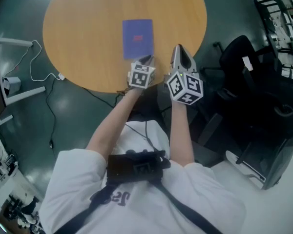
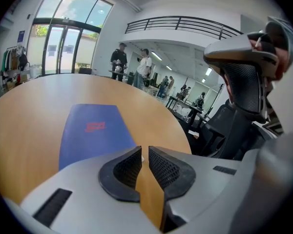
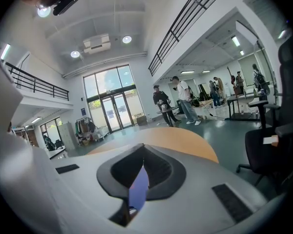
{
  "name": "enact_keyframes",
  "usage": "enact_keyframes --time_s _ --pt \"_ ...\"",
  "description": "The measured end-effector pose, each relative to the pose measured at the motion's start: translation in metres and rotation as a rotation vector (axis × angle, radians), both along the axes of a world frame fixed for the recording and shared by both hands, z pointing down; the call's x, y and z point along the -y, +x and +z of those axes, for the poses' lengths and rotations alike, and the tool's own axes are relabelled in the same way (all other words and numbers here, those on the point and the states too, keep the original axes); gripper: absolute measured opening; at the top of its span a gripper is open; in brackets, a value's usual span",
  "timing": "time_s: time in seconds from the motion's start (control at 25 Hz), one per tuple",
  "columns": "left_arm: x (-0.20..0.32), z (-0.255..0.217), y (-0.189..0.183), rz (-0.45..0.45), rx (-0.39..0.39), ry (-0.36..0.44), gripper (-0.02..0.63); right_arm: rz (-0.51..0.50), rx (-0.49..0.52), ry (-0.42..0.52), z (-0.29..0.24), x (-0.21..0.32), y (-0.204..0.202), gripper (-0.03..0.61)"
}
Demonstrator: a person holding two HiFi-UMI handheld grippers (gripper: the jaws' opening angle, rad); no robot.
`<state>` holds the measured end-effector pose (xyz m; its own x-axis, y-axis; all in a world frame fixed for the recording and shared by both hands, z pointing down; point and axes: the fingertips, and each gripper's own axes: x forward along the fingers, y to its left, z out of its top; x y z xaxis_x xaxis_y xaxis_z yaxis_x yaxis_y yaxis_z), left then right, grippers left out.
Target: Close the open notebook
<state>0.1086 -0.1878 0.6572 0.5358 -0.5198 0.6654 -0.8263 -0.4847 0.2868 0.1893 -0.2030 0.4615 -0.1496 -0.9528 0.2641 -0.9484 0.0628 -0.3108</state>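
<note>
notebook: blue, closed, flat near centre of round table, red print on cover. left tool at 6 o'clock of it, just beside near edge, jaws narrow with a thin slit, gripping nothing. right tool at 4 o'clock, clear of the cover, tips together, empty.

one notebook, one round table, two hand-held grippers, left and right.

Blue on tan
Blue notebook with red print; tan wood-grain table; dark teal floor.
</note>
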Motion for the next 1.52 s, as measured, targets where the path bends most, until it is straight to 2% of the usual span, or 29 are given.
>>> enact_keyframes --time_s 0.24,0.44,0.6,0.76,0.84,1.04,1.2,1.32,1.52 --pt "0.005 -0.039 -0.026 -0.051 -0.057 0.066 0.038 -0.037 -0.023 0.052 -0.025 -0.003 -0.012 0.018" --pt "0.013 -0.083 -0.053 -0.093 -0.104 0.154 0.038 -0.122 -0.071 0.112 -0.051 -0.005 -0.041 0.018" --pt "0.015 -0.133 -0.078 -0.133 -0.129 0.258 0.037 -0.185 -0.099 0.173 -0.077 -0.009 -0.068 0.018" --pt "0.009 -0.200 -0.102 -0.164 -0.180 0.398 0.035 -0.237 -0.121 0.234 -0.103 -0.016 -0.095 0.018" --pt "0.006 -0.228 -0.115 -0.178 -0.187 0.465 0.014 -0.252 -0.132 0.255 -0.113 -0.019 -0.105 0.018" --pt "-0.004 -0.286 -0.145 -0.229 -0.166 0.629 0.013 -0.300 -0.153 0.284 -0.127 -0.027 -0.130 0.017" --pt "-0.013 -0.321 -0.165 -0.291 -0.147 0.727 0.012 -0.315 -0.164 0.303 -0.139 -0.036 -0.144 0.017" --pt "-0.006 -0.332 -0.171 -0.298 -0.127 0.761 0.012 -0.308 -0.177 0.322 -0.148 -0.034 -0.151 0.017" --pt "0.006 -0.326 -0.179 -0.292 -0.142 0.742 0.012 -0.301 -0.186 0.312 -0.145 -0.031 -0.156 0.017"
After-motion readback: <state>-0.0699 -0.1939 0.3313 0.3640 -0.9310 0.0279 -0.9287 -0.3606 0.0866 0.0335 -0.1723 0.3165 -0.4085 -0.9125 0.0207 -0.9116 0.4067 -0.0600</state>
